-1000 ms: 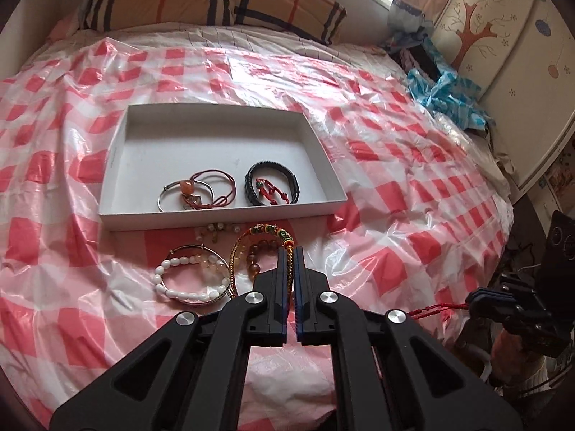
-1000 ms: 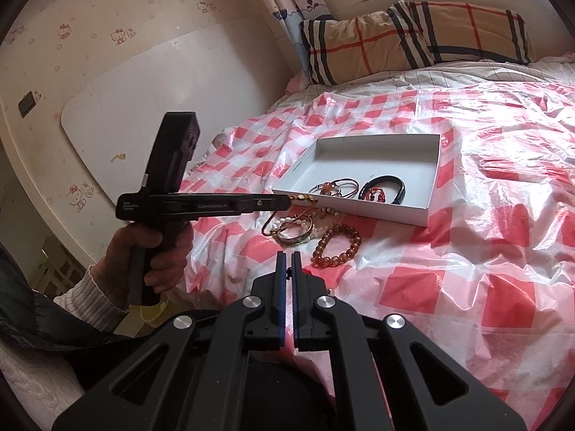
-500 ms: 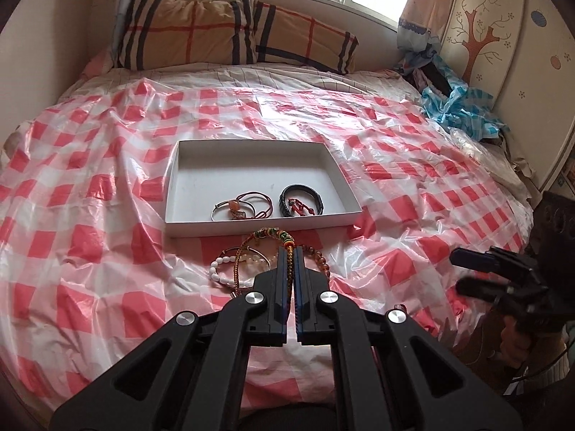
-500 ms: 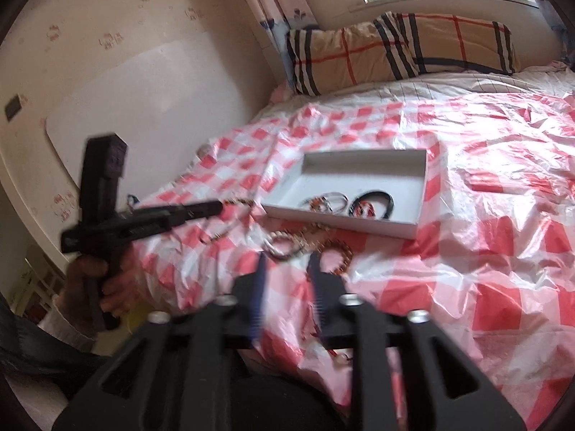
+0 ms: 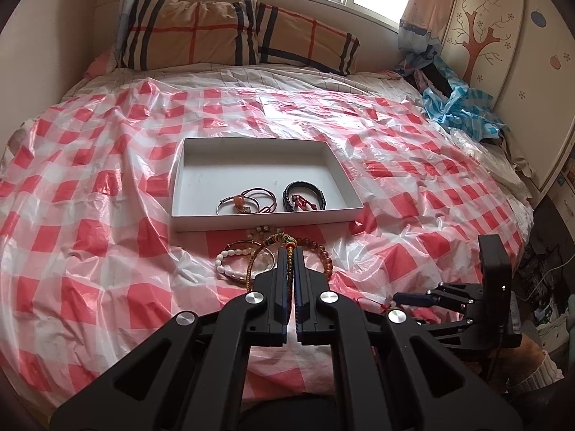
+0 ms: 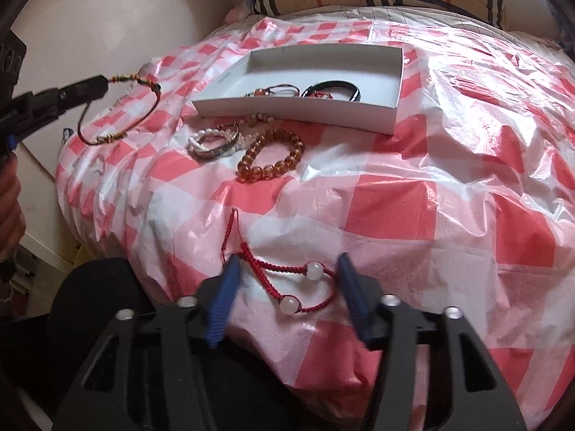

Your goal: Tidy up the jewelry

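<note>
My left gripper (image 5: 290, 251) is shut on a multicoloured cord bracelet (image 5: 278, 240) and holds it in the air off the bed's near left edge; it also shows in the right wrist view (image 6: 118, 107). My right gripper (image 6: 287, 264) is open, its fingers either side of a red cord bracelet with two white beads (image 6: 287, 283) lying on the checked sheet. A white box (image 5: 179, 176) on the bed holds several bracelets. A pearl bangle (image 6: 212, 143) and an amber bead bracelet (image 6: 273, 156) lie in front of the box.
A red and white checked plastic sheet (image 5: 90, 237) covers the bed. Plaid pillows (image 5: 233, 36) lie at the head. Blue clothes (image 5: 456, 107) are piled at the far right by a wardrobe. A white board (image 6: 107, 18) leans on the left wall.
My left gripper has pulled back and up from the pile with the cord bracelet. My right gripper has opened and dropped down over the red cord bracelet.
</note>
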`<state>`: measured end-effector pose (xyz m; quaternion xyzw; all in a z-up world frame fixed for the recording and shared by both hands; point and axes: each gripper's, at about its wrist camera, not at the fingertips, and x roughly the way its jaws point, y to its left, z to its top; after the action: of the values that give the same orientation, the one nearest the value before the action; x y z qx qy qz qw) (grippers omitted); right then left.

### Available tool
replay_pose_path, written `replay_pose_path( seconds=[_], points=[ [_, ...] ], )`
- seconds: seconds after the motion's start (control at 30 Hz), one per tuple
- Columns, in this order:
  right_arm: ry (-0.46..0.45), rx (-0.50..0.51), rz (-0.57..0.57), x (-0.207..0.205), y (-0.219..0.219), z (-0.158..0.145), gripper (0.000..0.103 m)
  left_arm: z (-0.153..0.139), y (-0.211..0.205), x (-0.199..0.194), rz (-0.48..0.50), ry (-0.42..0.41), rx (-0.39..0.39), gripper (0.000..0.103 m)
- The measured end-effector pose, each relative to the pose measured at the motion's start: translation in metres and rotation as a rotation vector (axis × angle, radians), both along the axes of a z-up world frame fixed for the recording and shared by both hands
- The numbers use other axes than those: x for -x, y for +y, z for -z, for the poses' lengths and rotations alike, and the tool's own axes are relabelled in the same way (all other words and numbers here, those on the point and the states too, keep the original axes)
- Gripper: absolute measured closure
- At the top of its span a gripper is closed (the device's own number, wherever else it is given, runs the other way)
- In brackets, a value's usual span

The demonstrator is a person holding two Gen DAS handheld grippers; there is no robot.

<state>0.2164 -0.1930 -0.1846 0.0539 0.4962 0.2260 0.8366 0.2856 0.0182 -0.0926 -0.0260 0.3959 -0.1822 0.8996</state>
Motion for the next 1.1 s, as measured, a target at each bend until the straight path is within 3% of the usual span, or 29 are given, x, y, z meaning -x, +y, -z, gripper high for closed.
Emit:
replay_pose_path(
  seconds=[0.03,0.13,0.7,1.1],
  points=[
    [-0.001,-0.003,-0.013,0.002,0.002,-0.002,0.092,-0.001,0.001,0.001,-0.002,-0.002,0.0,0.1],
    [-0.043,0.011,-0.025,0.013,0.004,-0.018,0.099,-0.007,0.003,0.007,-0.002,-0.012,-0.001,0.1],
    [-0.382,-0.265,0.055,0.086,-0.011,-0.16,0.099,-0.067,-0.001,0.081,0.01,-0.144,-0.027,0.1],
    [-0.454,-0.264,0.039,0.118,-0.006,-0.19,0.099,-0.09,0.004,0.113,-0.002,-0.219,-0.055,0.1]
  ],
)
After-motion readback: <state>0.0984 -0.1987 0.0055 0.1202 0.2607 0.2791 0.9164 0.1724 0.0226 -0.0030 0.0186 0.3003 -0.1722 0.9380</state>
